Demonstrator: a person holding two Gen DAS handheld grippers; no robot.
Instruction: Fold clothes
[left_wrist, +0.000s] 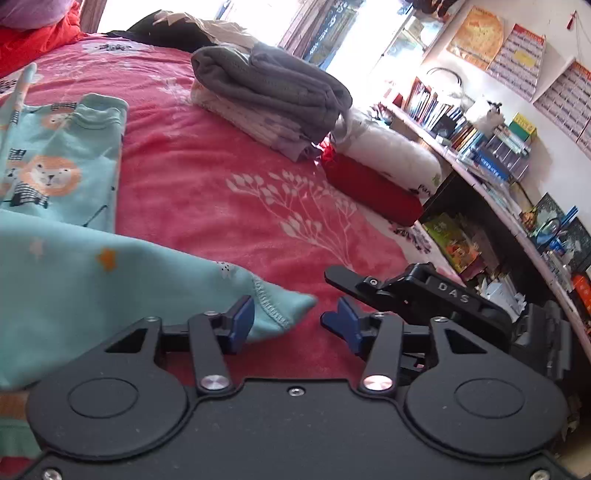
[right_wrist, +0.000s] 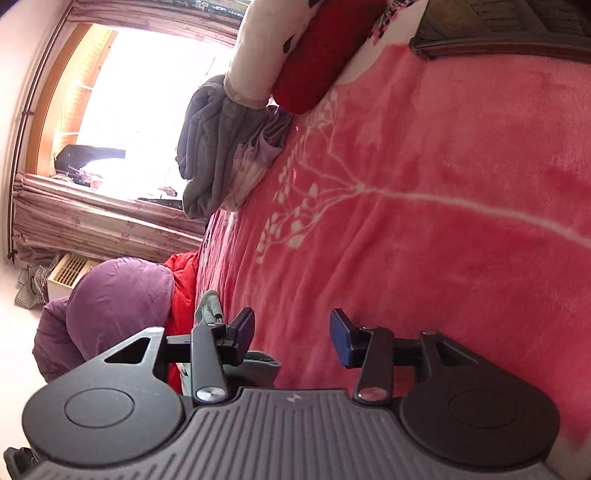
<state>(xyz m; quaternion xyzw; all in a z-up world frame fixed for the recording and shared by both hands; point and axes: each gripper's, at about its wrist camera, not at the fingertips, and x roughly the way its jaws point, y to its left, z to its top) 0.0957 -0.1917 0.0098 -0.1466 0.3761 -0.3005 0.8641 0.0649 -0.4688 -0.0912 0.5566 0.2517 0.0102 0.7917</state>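
Mint-green lion-print cotton garment: spread on the pink fleece bed blanket, its hemmed corner between the left gripper fingers, which stand spread. Right gripper: fingers spread, empty, over the blanket. Folded grey garment stack: well apart, farther up the bed.

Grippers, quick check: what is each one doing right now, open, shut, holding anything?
Left hand-held gripper: open, holding nothing; a corner of the teal garment lies between its fingers.
Right hand-held gripper: open, empty, over the pink blanket.
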